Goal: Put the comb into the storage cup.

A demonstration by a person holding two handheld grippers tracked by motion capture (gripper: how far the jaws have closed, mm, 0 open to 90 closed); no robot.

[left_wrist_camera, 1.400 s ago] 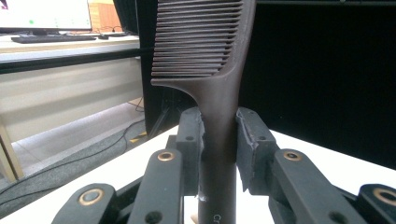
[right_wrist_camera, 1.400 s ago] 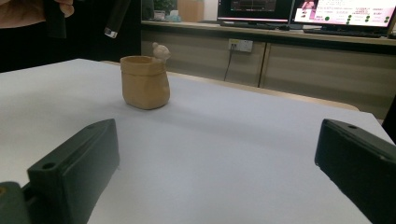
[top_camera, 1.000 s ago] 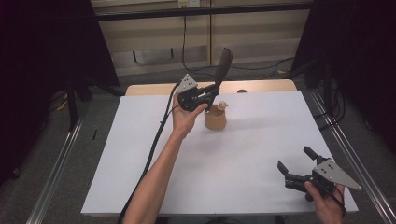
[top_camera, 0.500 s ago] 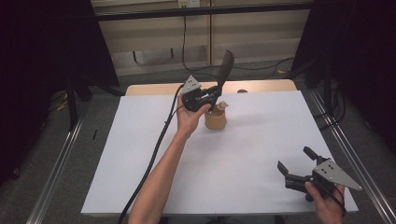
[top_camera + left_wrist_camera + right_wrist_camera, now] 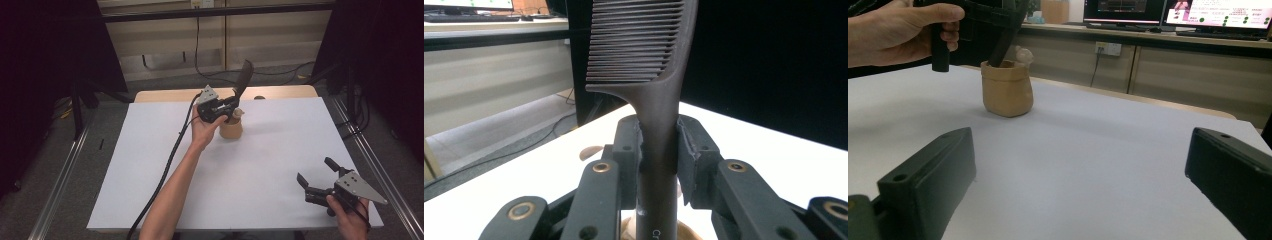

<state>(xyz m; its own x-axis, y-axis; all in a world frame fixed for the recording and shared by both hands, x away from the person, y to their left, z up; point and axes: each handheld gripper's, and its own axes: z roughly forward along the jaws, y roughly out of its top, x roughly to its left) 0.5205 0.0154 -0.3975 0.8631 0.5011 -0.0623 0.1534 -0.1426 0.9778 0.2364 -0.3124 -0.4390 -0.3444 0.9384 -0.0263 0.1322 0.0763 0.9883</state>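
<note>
White tabletop (image 5: 280, 165) (dark surroundings)

A dark brown plastic comb with a long handle and fine teeth (image 5: 243, 80) is held upright, tilted slightly toward the far right, its handle clamped between the jaws of the left gripper (image 5: 231, 103). In the left gripper view the comb (image 5: 649, 60) is seen with its teeth pointing to that view's left and the handle running down between the two pads. Its lower end is set inside a small tan paper-like pouch with a rolled rim (image 5: 231, 127), which stands upright on the white table (image 5: 280, 150), near the far edge and about midway between the left and right edges. A pale rounded item is seen at the pouch rim (image 5: 1023, 54).
</note>
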